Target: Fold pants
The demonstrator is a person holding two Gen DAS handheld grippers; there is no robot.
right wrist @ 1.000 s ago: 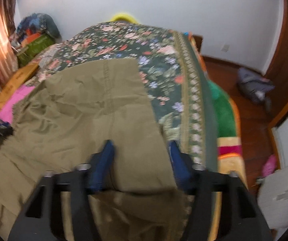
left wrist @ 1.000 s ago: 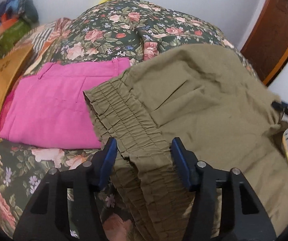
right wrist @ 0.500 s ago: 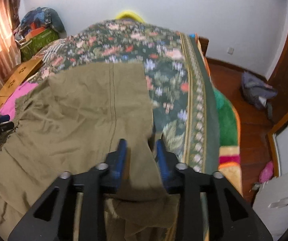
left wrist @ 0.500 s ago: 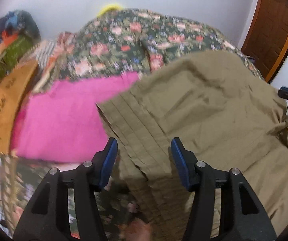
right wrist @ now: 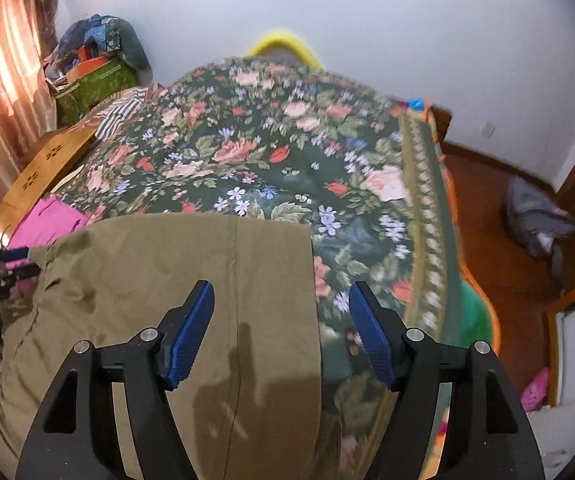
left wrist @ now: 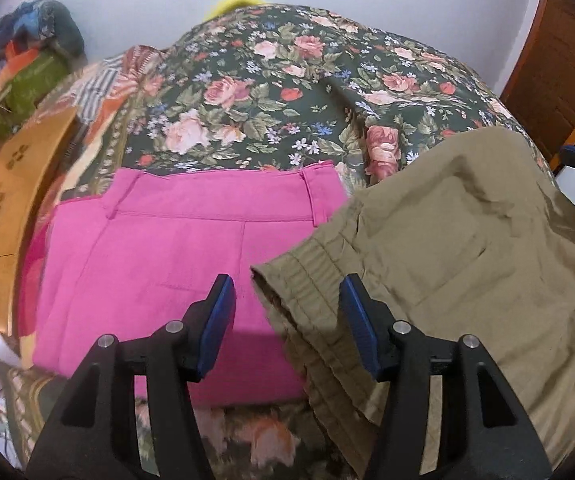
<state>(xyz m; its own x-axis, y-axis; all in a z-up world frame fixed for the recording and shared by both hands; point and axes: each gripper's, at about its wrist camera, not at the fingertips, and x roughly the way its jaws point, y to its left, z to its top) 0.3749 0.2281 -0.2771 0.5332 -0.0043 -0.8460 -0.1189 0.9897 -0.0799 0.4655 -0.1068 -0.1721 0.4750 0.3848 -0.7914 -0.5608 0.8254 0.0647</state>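
Blue-padded, the right gripper point(right wrist: 281, 330) now gapes wide, having let go the olive pants point(right wrist: 175, 304) it pinched; the left gripper point(left wrist: 287, 320) hangs open too. That fold looks set. Pants lie at 12 o'clock beside pink pants point(left wrist: 175, 256); near edges are cut off.

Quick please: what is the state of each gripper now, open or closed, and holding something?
Left gripper: open, holding nothing; olive pants waistband lies between its fingers.
Right gripper: open, holding nothing, above the pants.
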